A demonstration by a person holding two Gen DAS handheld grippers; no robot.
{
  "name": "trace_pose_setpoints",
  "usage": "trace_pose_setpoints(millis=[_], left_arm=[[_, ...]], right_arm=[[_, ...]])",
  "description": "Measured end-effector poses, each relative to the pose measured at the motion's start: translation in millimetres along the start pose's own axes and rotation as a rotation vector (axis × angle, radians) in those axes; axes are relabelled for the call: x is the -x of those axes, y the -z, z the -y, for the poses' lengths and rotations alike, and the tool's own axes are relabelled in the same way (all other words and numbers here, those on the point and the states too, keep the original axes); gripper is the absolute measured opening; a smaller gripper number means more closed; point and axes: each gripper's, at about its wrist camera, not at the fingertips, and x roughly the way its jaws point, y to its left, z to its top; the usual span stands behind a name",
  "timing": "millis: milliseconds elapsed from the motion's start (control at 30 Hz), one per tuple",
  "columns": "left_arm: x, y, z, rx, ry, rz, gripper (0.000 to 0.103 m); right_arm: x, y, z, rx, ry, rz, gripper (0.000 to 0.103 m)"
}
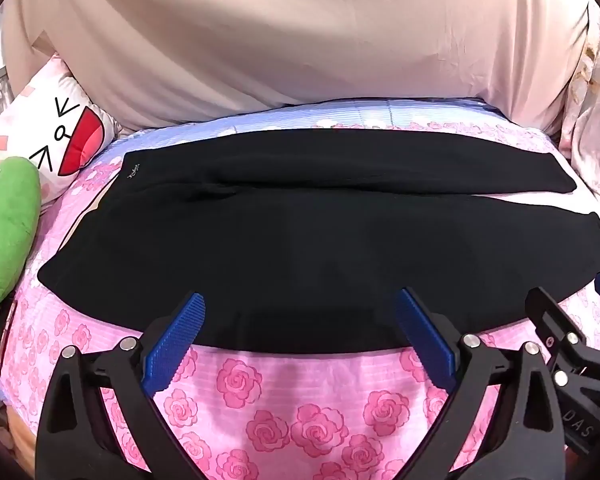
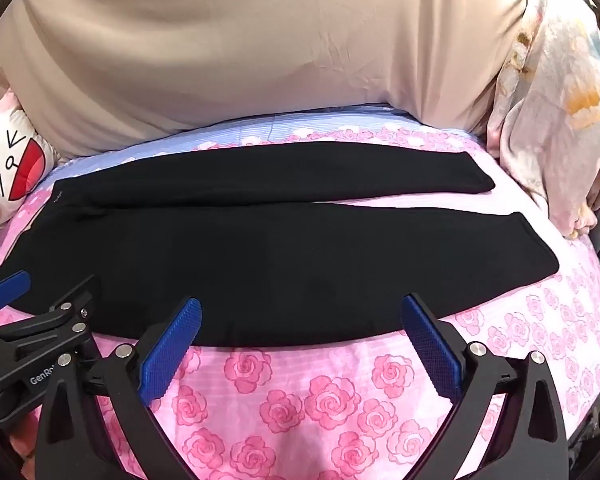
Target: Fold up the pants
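Black pants (image 1: 300, 240) lie flat across the pink rose bedsheet (image 1: 284, 412), waist at the left, both legs running right, side by side with a narrow gap. They also show in the right wrist view (image 2: 284, 256). My left gripper (image 1: 300, 304) is open and empty, its blue pads just above the near edge of the near leg. My right gripper (image 2: 302, 308) is open and empty at the same near edge, farther right. The right gripper shows at the right edge of the left wrist view (image 1: 568, 344); the left gripper shows at the left of the right wrist view (image 2: 36, 320).
A beige curtain or sheet (image 1: 300, 40) hangs behind the bed. A white cartoon pillow (image 1: 52, 136) and a green plush (image 1: 4, 232) lie at the left. A floral blanket (image 2: 552, 120) is bunched at the right. A dark object (image 1: 0, 336) lies at the bed's left edge.
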Motion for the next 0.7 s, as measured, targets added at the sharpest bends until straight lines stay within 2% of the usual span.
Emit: trace_pose_setpoints(millis=[100,300,500,700], left_arm=[[-3.9,-2.1,-0.1,0.002,-0.007,-0.004,0.098],[-9.4,-5.2,-1.8,0.005,-0.016,-0.013,0.098],[-11.4,-8.1,-3.4,0.006,-0.009,-0.015,0.098],[-10.5,-6.5,-2.9,0.005,-0.006,-0.011,0.098]], right_arm=[[-1.8,-2.2,-2.0,0.0,0.014,0.009,0.098],[-5.3,-6.1,-8.4,0.045,0.062,0.012,0.098],[-8.4,-7.4,-6.6,0.033,0.043,-0.001,0.098],[-6.6,-7.0,-7.6,0.028,0.063,0.004,0.098]])
